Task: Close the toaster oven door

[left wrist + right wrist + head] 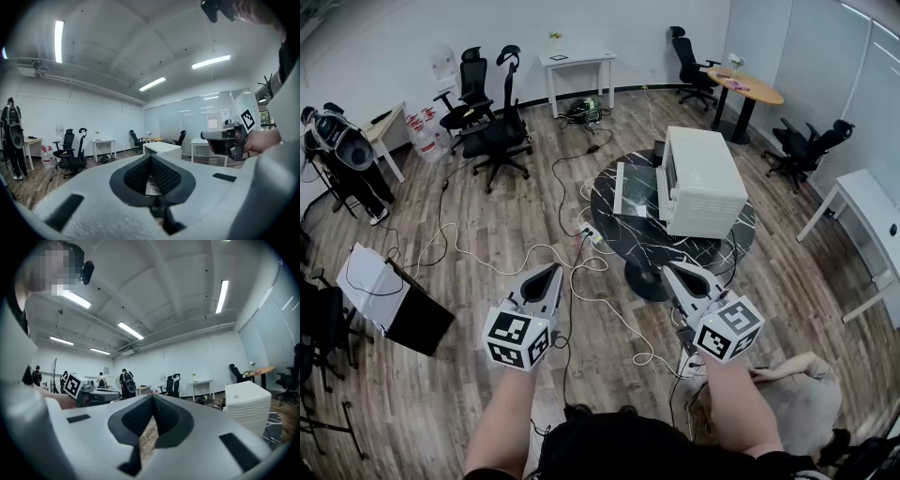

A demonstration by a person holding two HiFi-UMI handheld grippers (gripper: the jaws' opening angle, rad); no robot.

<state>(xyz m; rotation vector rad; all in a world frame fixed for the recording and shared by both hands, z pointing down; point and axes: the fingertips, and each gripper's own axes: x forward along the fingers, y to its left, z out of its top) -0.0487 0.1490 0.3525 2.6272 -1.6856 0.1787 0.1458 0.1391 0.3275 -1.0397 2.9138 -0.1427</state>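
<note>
At the bottom of the head view, the person's forearms reach up into the frame. The left hand-held gripper [553, 272] sits at lower centre-left and the right hand-held gripper [672, 271] at lower centre-right, both above the wooden floor [469, 281]. In each gripper view the jaws are pressed together with nothing between them; the left hand-held gripper [151, 158] and right hand-held gripper [152, 400] are both empty. White cables [614, 314] loop across the floor beyond the tips.

Further up, right of centre, a round dark marble desk [628, 242] carries the white toaster oven [705, 178]. Its door [632, 189] is folded down, open toward the left. Both grippers are well apart from it. Black office chairs [502, 131] stand in the upper left.
</note>
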